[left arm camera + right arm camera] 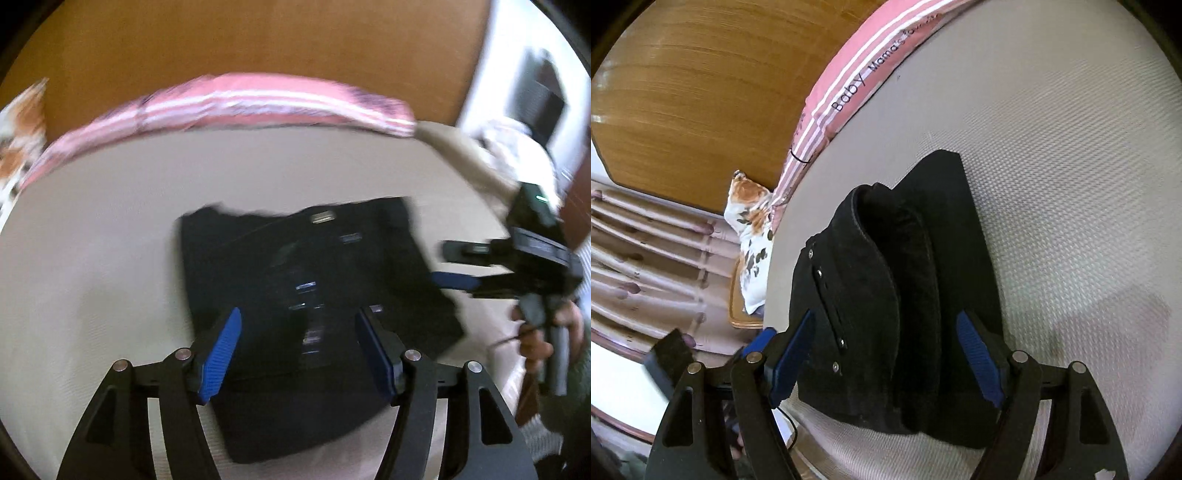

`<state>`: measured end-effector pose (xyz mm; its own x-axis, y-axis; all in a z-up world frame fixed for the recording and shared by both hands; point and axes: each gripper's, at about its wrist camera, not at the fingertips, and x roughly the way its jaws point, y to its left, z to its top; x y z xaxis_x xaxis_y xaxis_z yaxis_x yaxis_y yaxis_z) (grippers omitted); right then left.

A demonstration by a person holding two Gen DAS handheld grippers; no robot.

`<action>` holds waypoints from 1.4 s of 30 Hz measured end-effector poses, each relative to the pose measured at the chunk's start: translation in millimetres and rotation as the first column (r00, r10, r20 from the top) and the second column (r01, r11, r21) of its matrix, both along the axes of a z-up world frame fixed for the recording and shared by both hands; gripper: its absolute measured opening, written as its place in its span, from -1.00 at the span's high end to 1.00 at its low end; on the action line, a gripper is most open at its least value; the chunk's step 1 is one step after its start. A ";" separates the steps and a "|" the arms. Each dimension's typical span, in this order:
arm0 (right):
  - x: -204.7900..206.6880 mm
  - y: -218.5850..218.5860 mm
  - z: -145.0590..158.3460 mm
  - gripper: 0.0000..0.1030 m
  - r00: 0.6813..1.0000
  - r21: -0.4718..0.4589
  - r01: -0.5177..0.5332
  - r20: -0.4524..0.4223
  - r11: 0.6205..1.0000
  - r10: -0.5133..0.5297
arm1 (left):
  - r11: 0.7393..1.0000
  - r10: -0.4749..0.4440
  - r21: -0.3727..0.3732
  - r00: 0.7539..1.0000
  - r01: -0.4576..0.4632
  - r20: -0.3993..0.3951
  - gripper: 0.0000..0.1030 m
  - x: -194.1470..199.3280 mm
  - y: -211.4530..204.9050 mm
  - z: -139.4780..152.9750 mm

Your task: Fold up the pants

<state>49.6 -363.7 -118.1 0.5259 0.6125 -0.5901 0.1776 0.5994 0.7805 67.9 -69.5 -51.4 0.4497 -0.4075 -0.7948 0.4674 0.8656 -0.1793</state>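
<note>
The black pants (306, 295) lie folded into a compact stack on the beige mattress (110, 229). In the left wrist view my left gripper (297, 325) is open and empty, hovering over the near part of the stack. My right gripper (448, 266) shows at the right of that view, open, at the stack's right edge, held by a hand. In the right wrist view the pants (905, 295) show their folded layers and rivets, and my right gripper (886, 332) is open with a finger on either side of the stack, holding nothing.
A pink striped blanket (258, 103) runs along the mattress's far edge against a wooden headboard (221, 37). A floral pillow (750, 229) lies off the mattress's end, with curtains (646, 258) beyond. Part of the left gripper (761, 339) shows at the lower left.
</note>
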 end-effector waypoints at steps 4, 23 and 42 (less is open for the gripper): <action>15.2 -1.2 -11.1 -0.28 1.000 -0.007 0.007 0.009 1.000 -0.007 | 0.997 0.070 0.016 0.996 -0.069 -0.059 -0.26 9.7 17.2 -21.6; 34.0 22.9 39.8 0.79 0.993 -0.030 0.004 0.117 1.000 0.000 | 0.996 0.083 -0.027 0.995 -0.085 -0.060 -0.28 20.4 16.2 -18.2; -2.4 -28.3 8.0 0.29 0.987 -0.082 0.152 -0.037 0.985 -0.156 | 0.976 -0.133 0.179 0.991 0.128 0.020 -0.30 0.4 -30.2 -32.9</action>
